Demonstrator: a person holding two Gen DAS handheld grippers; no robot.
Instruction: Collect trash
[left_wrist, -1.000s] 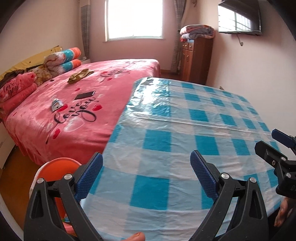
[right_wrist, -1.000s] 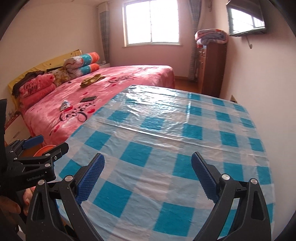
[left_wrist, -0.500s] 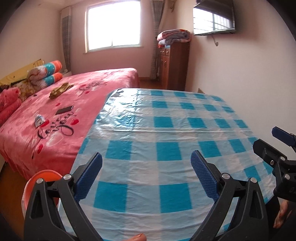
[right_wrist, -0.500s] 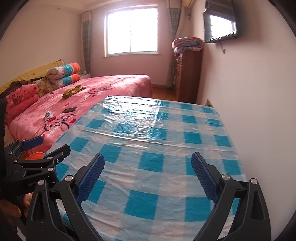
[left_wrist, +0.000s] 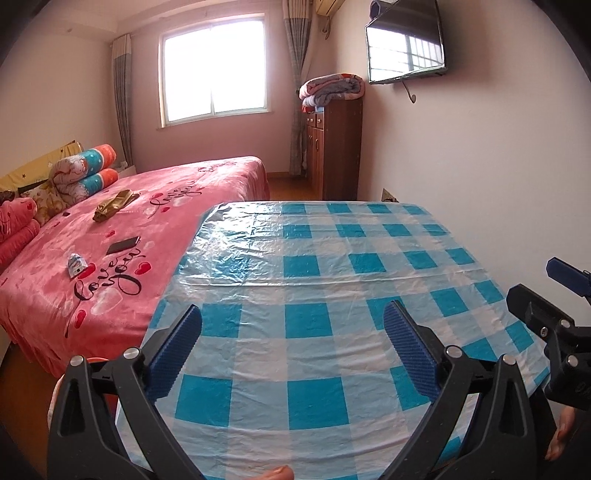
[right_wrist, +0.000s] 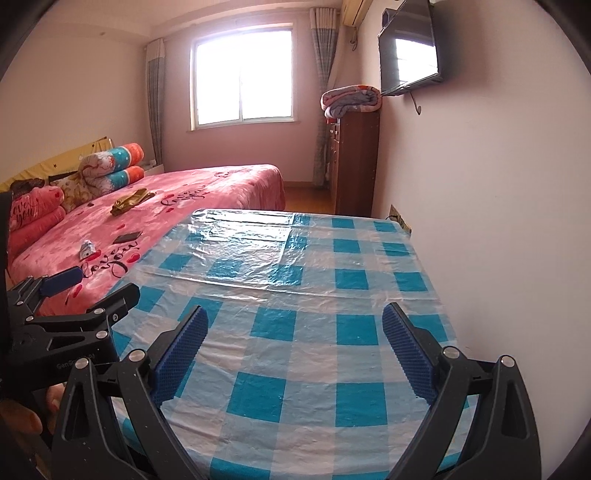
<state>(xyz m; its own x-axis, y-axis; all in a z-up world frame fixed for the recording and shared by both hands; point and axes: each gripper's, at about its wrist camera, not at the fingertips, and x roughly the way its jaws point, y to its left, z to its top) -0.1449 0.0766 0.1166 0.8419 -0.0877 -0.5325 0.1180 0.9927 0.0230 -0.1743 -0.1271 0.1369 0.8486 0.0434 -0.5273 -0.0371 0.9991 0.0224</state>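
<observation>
Left gripper (left_wrist: 293, 343) and right gripper (right_wrist: 291, 343) both spread wide, empty, above checkered table (left_wrist: 306, 280); bed (left_wrist: 155, 229) left.

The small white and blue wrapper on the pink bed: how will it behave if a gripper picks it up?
The wrapper looks crumpled and thin, so probably light and floppy. It lies on the soft bed cover, so fingers may pinch fabric too. It seems unlikely to roll.
</observation>
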